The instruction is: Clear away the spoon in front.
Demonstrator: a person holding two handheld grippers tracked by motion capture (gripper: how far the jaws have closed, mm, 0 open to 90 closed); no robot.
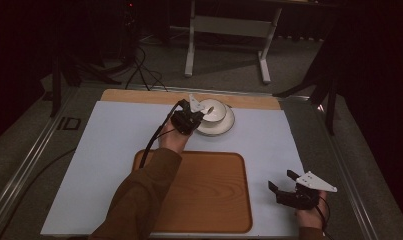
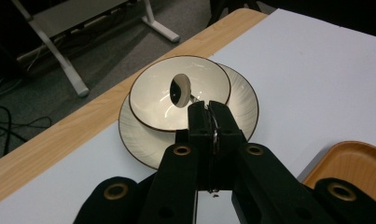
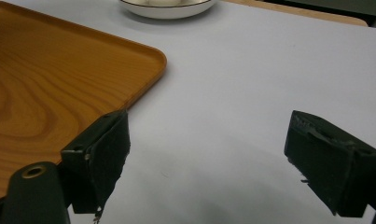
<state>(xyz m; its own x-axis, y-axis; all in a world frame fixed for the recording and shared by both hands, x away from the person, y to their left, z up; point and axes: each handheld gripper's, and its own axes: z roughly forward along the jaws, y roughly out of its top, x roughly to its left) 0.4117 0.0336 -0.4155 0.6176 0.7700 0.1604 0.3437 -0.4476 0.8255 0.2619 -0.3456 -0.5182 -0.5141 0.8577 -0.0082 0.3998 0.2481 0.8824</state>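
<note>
- While the left gripper [image 2: 208, 109] hangs over the far middle of the table, its jaws are pinched tight on the thin metal handle of a spoon [image 2: 180, 90], whose white bowl end sticks up above the bowl [image 2: 153, 100].
- That bowl sits on a plate [image 2: 244, 100], both cream with dark rims, close to the table's far wooden edge [image 2: 50, 144].
- Nearer me, the right gripper [image 1: 284, 184] rests at the near right of the white mat [image 1: 114, 135], its jaws spread wide with nothing between them.
- Left of it lies a wooden tray [image 1: 214, 190], bare, its rounded corner just beside the right gripper's left jaw in the right gripper view.
- Open mat runs between the tray's far edge and the plate, and more of it lies to the right of the plate.
- A sleeved forearm [image 1: 139, 200] crosses the tray's left side.
</note>
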